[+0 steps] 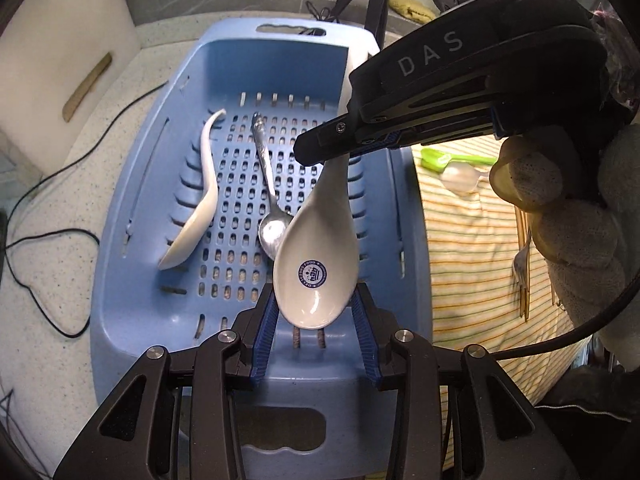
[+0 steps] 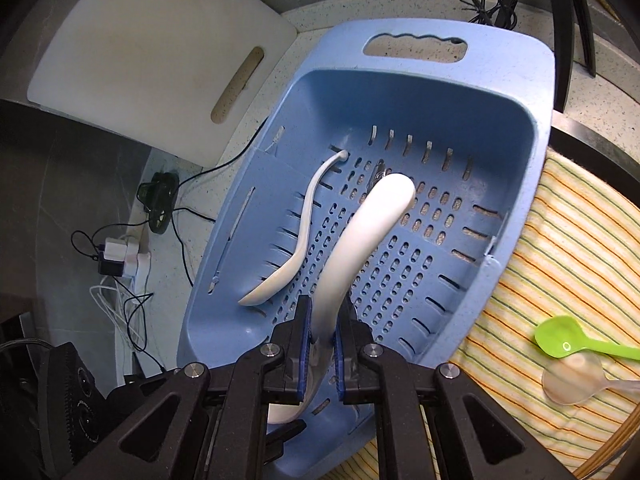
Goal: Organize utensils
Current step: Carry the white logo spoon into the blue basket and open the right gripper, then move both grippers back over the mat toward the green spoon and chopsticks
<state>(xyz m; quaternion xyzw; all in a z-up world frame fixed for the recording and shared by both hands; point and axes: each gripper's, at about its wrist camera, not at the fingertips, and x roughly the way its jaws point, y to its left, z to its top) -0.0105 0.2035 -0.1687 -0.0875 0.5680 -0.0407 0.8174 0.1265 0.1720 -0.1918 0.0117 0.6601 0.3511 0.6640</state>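
Observation:
A white ceramic spoon with a blue logo (image 1: 316, 264) hangs over the blue slotted basket (image 1: 280, 28). My right gripper (image 1: 316, 152) comes in from the upper right and is shut on its handle. In the right wrist view the handle (image 2: 384, 208) runs forward from between the pads of the right gripper (image 2: 324, 314). My left gripper (image 1: 315, 300) has the tip of the bowl between its blue pads, and both pads touch its sides. On the floor of the basket (image 2: 512, 48) lie another white spoon (image 1: 200, 208) (image 2: 296, 248) and a metal spoon (image 1: 272, 216).
A striped cloth (image 1: 472, 260) (image 2: 580, 240) right of the basket holds a green spoon (image 2: 560, 340), a clear plastic spoon (image 2: 568, 380), a fork (image 1: 520, 268) and wooden sticks. A white cutting board (image 2: 140, 52) leans at the back left. Cables and plugs (image 2: 120, 260) lie left.

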